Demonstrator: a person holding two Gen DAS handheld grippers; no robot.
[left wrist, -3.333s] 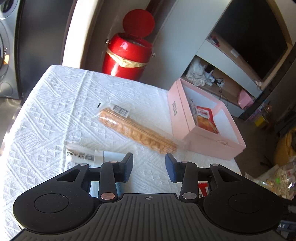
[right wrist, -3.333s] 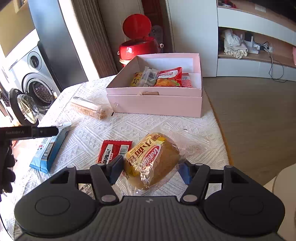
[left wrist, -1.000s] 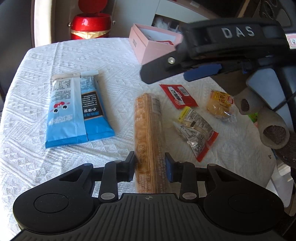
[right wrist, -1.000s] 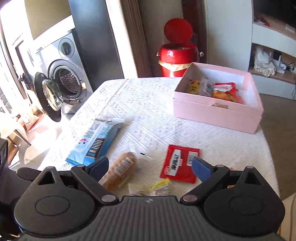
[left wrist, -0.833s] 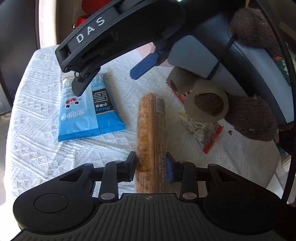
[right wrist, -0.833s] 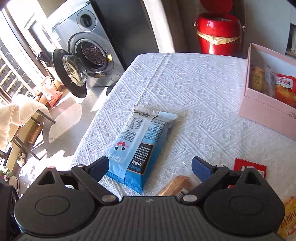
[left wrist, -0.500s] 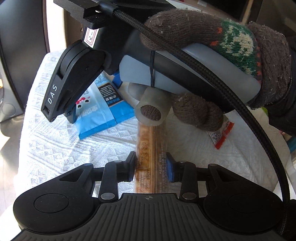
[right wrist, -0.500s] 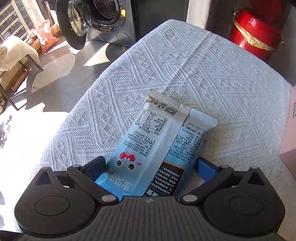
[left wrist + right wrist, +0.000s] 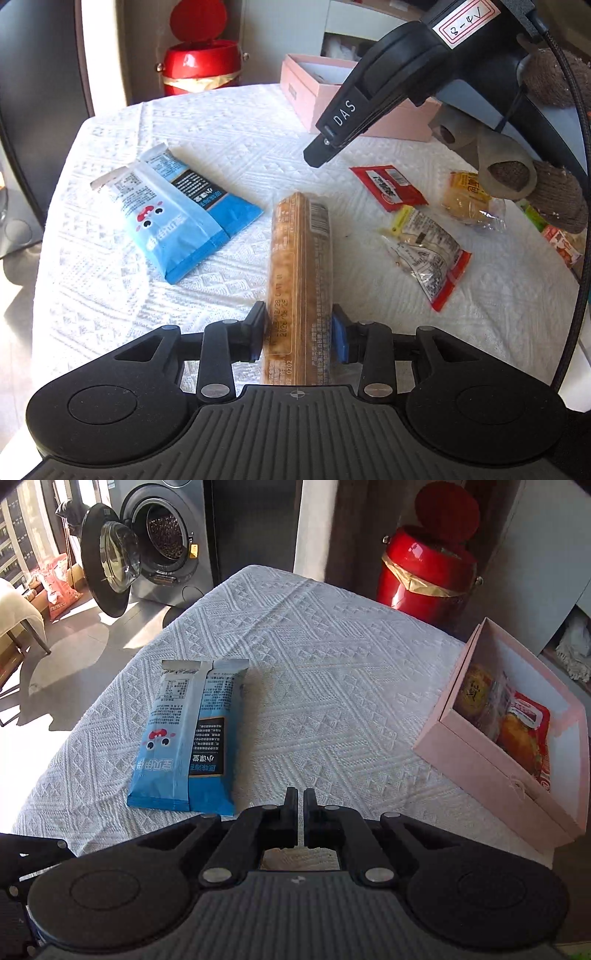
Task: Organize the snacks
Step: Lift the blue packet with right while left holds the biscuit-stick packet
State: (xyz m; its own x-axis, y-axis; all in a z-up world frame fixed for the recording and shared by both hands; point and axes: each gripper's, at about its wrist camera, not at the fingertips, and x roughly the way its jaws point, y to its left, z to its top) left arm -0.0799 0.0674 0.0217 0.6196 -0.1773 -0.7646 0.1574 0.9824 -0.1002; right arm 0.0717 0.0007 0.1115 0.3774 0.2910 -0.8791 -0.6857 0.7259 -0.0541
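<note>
The left gripper (image 9: 299, 328) reaches forward low over the white tablecloth (image 9: 240, 122), its jaws clamped on the near end of the long biscuit pack (image 9: 300, 269), which juts ahead above the cloth. The right gripper (image 9: 300, 808) hovers over the table with its fingers pressed together on nothing; in the left view its tips are hidden behind its black body. The blue snack bag (image 9: 190, 738) lies flat just ahead. The pink box (image 9: 491, 764) is cut off by the frame edge.
</note>
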